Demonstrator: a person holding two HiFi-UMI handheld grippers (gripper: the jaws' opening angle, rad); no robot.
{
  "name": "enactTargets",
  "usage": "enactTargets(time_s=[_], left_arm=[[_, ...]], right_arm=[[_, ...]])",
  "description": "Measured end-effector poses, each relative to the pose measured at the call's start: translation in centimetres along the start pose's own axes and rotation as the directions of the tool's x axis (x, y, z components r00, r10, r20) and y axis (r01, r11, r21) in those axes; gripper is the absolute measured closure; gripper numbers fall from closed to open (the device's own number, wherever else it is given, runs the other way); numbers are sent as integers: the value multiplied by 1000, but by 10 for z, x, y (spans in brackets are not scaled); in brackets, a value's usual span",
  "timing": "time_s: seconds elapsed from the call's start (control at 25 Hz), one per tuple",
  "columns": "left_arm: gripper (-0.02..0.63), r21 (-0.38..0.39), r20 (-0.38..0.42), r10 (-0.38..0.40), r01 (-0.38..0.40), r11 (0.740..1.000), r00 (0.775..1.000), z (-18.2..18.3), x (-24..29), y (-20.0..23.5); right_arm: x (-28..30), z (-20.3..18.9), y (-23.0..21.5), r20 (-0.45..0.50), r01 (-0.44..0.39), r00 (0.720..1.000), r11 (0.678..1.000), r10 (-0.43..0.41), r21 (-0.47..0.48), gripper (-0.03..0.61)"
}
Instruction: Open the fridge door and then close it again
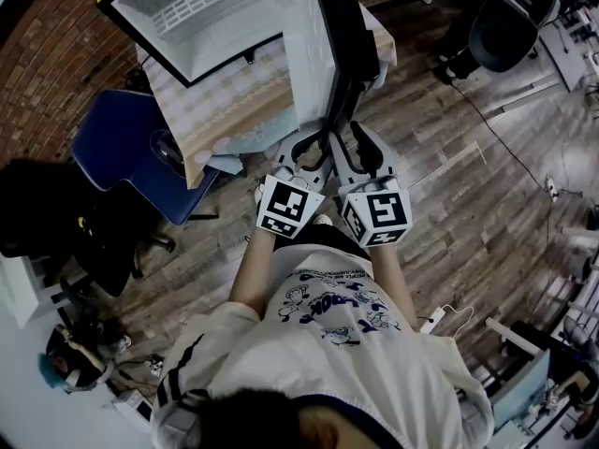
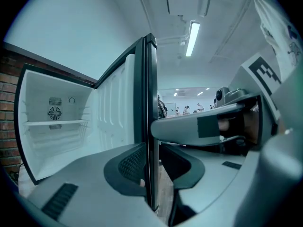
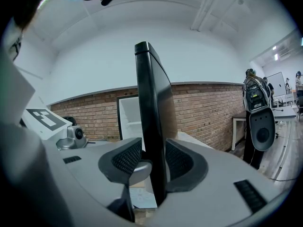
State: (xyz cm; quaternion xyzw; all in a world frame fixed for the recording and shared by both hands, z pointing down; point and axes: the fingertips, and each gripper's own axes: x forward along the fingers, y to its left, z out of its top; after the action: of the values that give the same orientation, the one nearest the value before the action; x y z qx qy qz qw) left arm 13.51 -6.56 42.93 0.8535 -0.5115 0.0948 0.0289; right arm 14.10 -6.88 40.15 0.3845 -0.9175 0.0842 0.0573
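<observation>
black fridge door [image 3: 149,103] edge, clamped in left gripper [image 2: 150,167] and right gripper [image 3: 152,162], swung wide

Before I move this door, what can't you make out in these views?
- Fridge interior, lower part: left gripper view, covered by the left gripper body.
- Fridge door, outer face: edge-on in both gripper views, foreshortened in head view.
- Distant people: left gripper view, too small.

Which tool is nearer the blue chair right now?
Left. The left tool grips the edge of the fridge door on the side toward the blue chair; the right tool grips the same edge beside it, farther from the chair.
</observation>
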Motion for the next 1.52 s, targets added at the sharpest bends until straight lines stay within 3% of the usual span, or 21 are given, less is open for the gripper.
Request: enactTargets(time_s=[0.64, 1.52], left_arm=[[505, 31, 1, -58, 58, 998, 998, 10, 34, -28], [505, 35, 10, -185, 184, 982, 983, 21, 74, -51]], right_arm=[[-6, 0, -50, 3, 11, 1000, 1000, -11, -1, 434], [-18, 7, -125, 31, 173, 984, 985, -173, -6, 454]])
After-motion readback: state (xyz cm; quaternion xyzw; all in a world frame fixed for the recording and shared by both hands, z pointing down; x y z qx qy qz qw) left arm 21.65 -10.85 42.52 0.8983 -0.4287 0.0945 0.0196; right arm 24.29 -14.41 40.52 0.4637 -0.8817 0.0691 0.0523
